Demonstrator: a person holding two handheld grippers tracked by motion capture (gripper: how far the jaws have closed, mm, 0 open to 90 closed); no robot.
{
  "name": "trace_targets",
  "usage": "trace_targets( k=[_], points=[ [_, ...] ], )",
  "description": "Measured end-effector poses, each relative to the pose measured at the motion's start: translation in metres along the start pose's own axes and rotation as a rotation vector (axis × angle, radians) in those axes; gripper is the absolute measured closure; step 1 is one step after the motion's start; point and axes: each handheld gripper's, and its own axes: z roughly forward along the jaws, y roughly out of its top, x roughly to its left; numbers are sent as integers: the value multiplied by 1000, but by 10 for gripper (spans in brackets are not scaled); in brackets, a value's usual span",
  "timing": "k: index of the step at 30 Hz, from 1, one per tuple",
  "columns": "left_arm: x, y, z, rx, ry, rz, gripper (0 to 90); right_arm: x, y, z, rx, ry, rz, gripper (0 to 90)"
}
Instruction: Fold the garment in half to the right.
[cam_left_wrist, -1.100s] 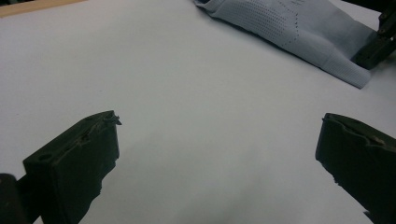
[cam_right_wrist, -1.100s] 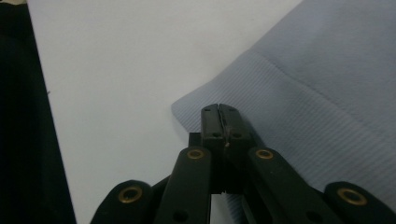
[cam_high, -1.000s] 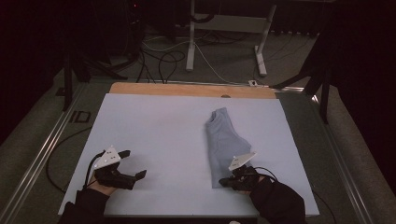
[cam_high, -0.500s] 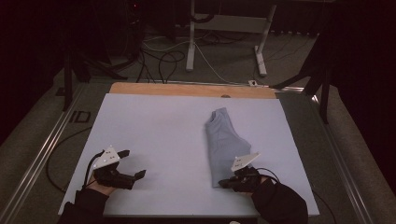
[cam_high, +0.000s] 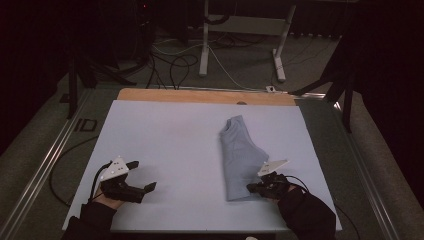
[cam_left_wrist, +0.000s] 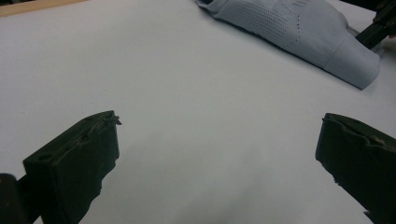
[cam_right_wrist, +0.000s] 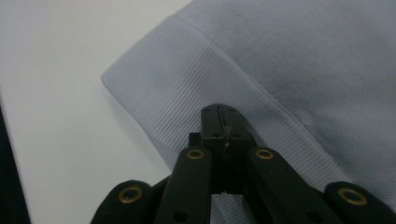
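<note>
One folded pale-blue garment (cam_high: 242, 159) lies on the white table sheet (cam_high: 170, 135), right of the sheet's middle, its long axis running from the far side toward the person. It is the only loose thing on the sheet. In the left gripper view it (cam_left_wrist: 299, 32) shows a perforated knit and a ribbed hem at its near end.

Two grippers are in play, one per hand. The right gripper (cam_high: 256, 187) sits at the garment's near right corner, its jaws pressed together on the ribbed hem (cam_right_wrist: 187, 93) (the right gripper view shows the two tips meeting over the ribbing, with cloth beneath them). The right hand (cam_high: 300, 205), in a dark sleeve, is just behind it, at the sheet's near edge.

The left gripper (cam_high: 142, 187) rests well to the left of the garment, near the sheet's near left corner, held by the left hand (cam_high: 107, 200). Its two jaws stand wide apart with bare sheet between them, clamping nothing.

Beyond the sheet's far edge a wooden strip (cam_high: 200, 95) shows.
</note>
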Motion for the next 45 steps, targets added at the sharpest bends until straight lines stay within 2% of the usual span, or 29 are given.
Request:
trace_targets(
  k=[1, 2, 4, 9, 12, 16, 18, 24, 26, 28, 29, 30, 31, 33, 34, 35, 37, 39, 42, 43, 44, 45],
  points=[
    [-1, 0, 0, 2, -1, 2, 5, 0, -1, -1, 6, -2, -5, 900],
    [-1, 0, 0, 6, -1, 5, 5, 7, 0, -1, 24, -28, -42, 900],
    [0, 0, 0, 2, -3, 1, 5, 9, 0, 0, 30, -29, -49, 900],
    [0, 0, 0, 0, 0, 0, 5, 13, -2, -2, 36, -11, -44, 900],
    [0, 0, 0, 1, 1, 4, 5, 16, -3, -2, 45, -5, -68, 900],
    [-1, 0, 0, -1, 1, 3, 5, 19, -6, -3, 43, 2, -53, 900],
    [0, 1, 0, 0, 1, 1, 5, 22, -7, -2, 61, 33, -78, 900],
    [0, 0, 0, 2, 0, 3, 5, 22, -8, -2, 43, 30, -57, 900],
    [0, 0, 0, 0, 0, 2, 4, 20, -8, -3, 28, 46, -45, 900],
    [0, 1, -1, -1, 1, 5, 5, 17, -7, -10, -23, 76, -53, 900],
    [1, 1, -1, -5, 2, 3, 5, 17, -7, -10, -23, 76, -53, 900],
    [1, 1, -1, -7, 3, 0, 5, 17, -4, -13, -45, 73, -48, 900],
    [1, 1, -2, -7, 3, -2, 5, 18, 1, -18, -63, 65, -69, 900],
    [1, 2, -2, -7, 5, 7, 4, 19, 3, -21, -82, 56, -69, 900],
    [1, 2, -3, -12, 3, 3, 4, 18, 6, -28, -124, 35, -84, 849],
    [1, 2, -3, -12, 3, 3, 5, 17, 7, -29, -144, 27, -81, 801],
    [1, 2, -3, -11, 4, 5, 5, 15, 7, -30, -159, 13, -75, 778],
    [2, 1, -3, -9, 3, 4, 5, 13, 7, -32, -199, 19, -86, 613],
    [2, 1, -4, -8, 5, 3, 5, 10, 5, -35, -248, 31, -54, 427],
    [2, 1, -4, -7, 4, 4, 5, 9, 5, -35, -272, 29, -37, 322],
    [2, 1, -4, -8, 4, 4, 5, 9, 5, -35, -272, 29, -37, 322],
    [2, 1, -4, -9, 4, 5, 4, 8, 4, -36, -292, 30, -29, 262]
  ],
)
